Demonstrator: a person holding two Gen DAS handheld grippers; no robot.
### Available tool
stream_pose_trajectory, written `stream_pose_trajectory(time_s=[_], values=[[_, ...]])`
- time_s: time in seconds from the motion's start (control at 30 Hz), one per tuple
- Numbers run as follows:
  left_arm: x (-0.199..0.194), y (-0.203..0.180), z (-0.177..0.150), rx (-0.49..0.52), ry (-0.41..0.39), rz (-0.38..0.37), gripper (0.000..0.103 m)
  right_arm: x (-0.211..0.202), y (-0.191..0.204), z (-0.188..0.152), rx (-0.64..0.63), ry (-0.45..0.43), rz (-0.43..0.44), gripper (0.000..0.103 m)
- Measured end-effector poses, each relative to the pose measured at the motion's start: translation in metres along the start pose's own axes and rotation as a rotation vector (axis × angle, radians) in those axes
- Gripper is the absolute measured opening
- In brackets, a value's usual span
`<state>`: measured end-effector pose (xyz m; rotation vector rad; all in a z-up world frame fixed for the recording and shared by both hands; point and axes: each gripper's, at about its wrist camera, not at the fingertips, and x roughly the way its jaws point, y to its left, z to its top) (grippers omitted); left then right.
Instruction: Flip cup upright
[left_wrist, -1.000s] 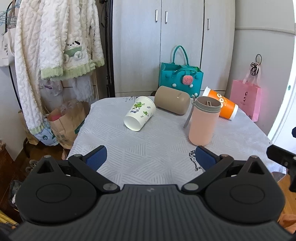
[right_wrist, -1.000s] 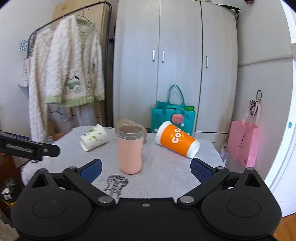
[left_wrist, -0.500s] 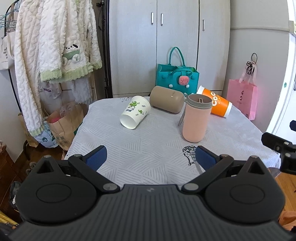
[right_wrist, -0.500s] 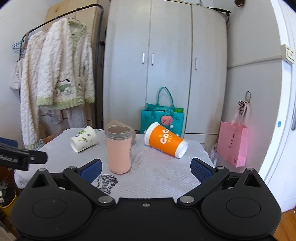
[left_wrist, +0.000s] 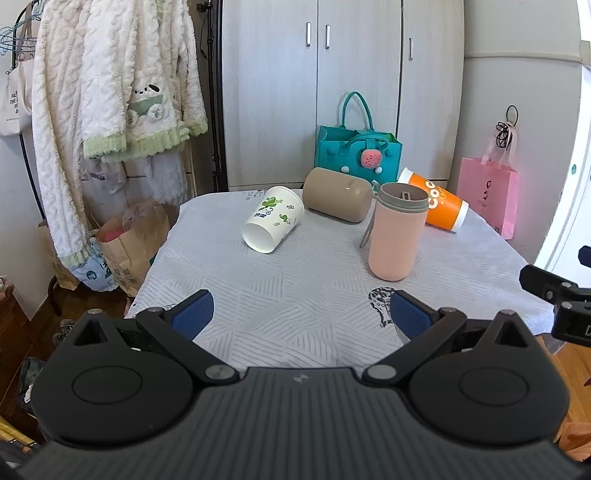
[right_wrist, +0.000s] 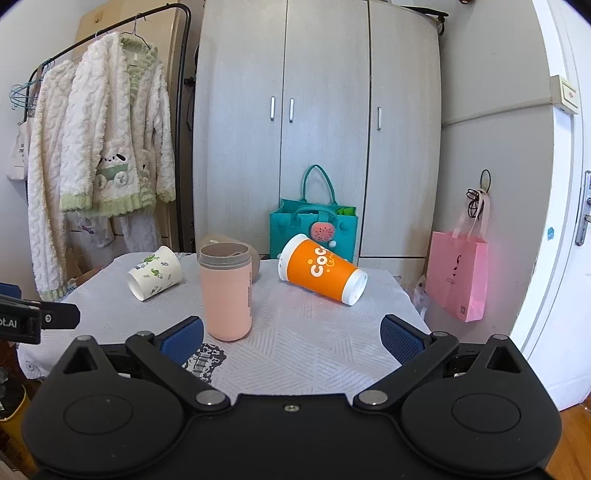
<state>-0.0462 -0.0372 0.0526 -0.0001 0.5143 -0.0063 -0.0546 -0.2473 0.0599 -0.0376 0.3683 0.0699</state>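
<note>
Cups were seen on the table (left_wrist: 258, 295), placed relative to the upright pink tumbler (left_wrist: 395, 232). To its left, the white paper cup (left_wrist: 273, 224) lay on its side, mouth toward the camera. Behind the tumbler, the tan cup (left_wrist: 338, 199) lay sideways. To its right, the orange cup (right_wrist: 321, 269) lay tipped over. The left gripper (left_wrist: 299, 314) was held wide apart with nothing grasped, near the table's front edge. The right gripper (right_wrist: 291, 336) was likewise spread wide and empty.
</note>
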Motion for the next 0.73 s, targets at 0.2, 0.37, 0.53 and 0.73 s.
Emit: stream_pose_trajectory(time_s=[0.2, 0.37, 0.53, 0.73], values=[[0.005, 0.0, -0.002, -0.002, 0.015, 0.004, 0.103, 0.002, 0.004, 0.0, -0.005, 0.0, -0.026, 0.103], [0.006, 0.002, -0.002, -0.008, 0.021, 0.009, 0.103, 0.006, 0.008, -0.002, -0.015, 0.016, -0.043, 0.103], [0.007, 0.003, -0.002, -0.007, 0.024, 0.01, 0.103, 0.008, 0.01, -0.003, -0.026, 0.024, -0.051, 0.103], [0.008, 0.005, -0.003, -0.009, 0.03, 0.013, 0.103, 0.009, 0.012, -0.003, -0.029, 0.027, -0.051, 0.103]])
